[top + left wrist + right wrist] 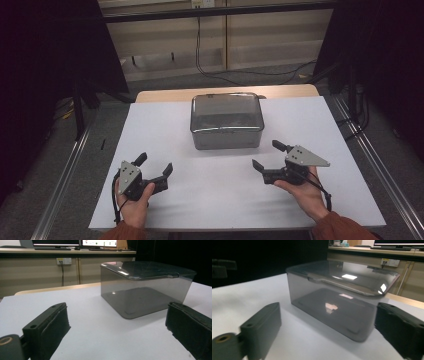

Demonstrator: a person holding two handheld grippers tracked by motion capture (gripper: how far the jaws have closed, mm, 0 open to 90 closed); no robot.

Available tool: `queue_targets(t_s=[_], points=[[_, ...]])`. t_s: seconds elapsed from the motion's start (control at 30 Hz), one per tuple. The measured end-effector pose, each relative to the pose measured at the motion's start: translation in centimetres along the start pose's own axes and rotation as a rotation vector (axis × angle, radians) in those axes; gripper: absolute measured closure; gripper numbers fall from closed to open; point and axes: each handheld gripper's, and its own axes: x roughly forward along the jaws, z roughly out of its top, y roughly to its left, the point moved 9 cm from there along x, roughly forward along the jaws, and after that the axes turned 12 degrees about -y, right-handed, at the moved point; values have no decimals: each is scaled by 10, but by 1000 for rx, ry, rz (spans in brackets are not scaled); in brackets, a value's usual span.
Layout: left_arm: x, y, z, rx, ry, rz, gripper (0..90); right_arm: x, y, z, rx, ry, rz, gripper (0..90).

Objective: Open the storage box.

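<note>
A smoky clear lidded box [227, 121] sits toward the far edge of the table [310, 200], long axis running left to right. Both tongs rest near the front edge, spread and holding nothing: the left gripper [156, 168] and right gripper [270, 156] flank it, the right slightly nearer.

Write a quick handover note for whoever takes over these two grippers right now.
Left gripper: open, holding nothing, low over the near left of the white table.
Right gripper: open, holding nothing, near right, aimed toward the box.
Smoky clear plastic box: at the table's far middle, lid on, apart from both grippers' fingers; it looks empty.
Done: nothing visible; the box is untouched.
Left: probably bring both grippers in to the box and deal with the lid.
</note>
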Motion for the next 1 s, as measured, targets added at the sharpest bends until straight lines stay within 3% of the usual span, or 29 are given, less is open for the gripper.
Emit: queue_targets(t_s=[0.33, 0.5, 0.53, 0.83, 1.0], points=[[1, -2, -1, -8, 5, -8, 44, 31, 13, 8, -41, -1, 37, 32], [1, -1, -2, -2, 13, -7, 44, 39, 13, 11, -73, -5, 34, 44], [2, -2, -2, -4, 13, -12, 44, 43, 13, 10, -114, 7, 31, 43], [2, -1, -2, -3, 14, -20, 44, 57, 11, 14, -161, -2, 26, 63], [1, -1, -2, -6, 15, -12, 44, 65, 7, 18, -266, 14, 11, 66]])
